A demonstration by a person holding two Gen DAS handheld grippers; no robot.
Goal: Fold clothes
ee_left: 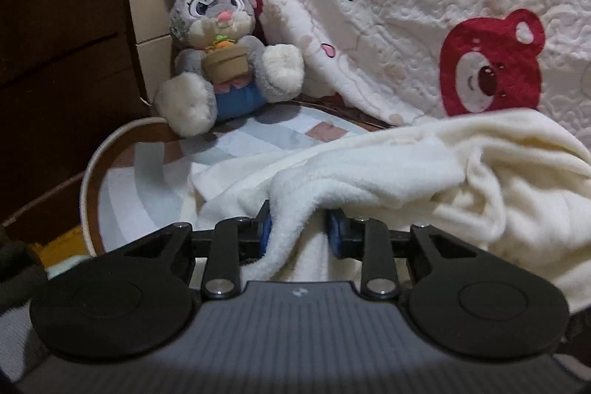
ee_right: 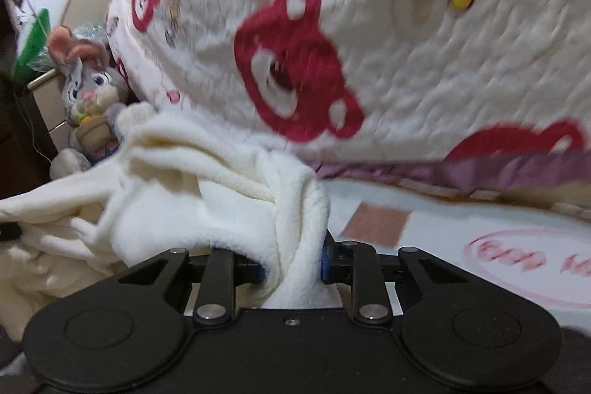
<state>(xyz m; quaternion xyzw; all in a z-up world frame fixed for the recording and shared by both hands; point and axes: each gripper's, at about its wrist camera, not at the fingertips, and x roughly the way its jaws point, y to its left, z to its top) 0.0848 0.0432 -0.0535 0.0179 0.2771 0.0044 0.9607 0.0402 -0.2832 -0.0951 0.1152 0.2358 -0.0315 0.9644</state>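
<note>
A cream fleece garment lies bunched over a patterned rug. In the left wrist view, my left gripper is shut on a thick fold of this garment, its blue pads pressing the fleece from both sides. The rest of the cloth trails off to the right. In the right wrist view, the cream fleece garment rises in a twisted roll from my right gripper, which is shut on it. More of the garment spreads to the left. The view is blurred.
A grey plush rabbit sits at the back left against a cream drawer unit, seen again as the plush rabbit. A white quilt with red bears hangs behind; the quilt fills the right wrist view. Dark wooden furniture stands left.
</note>
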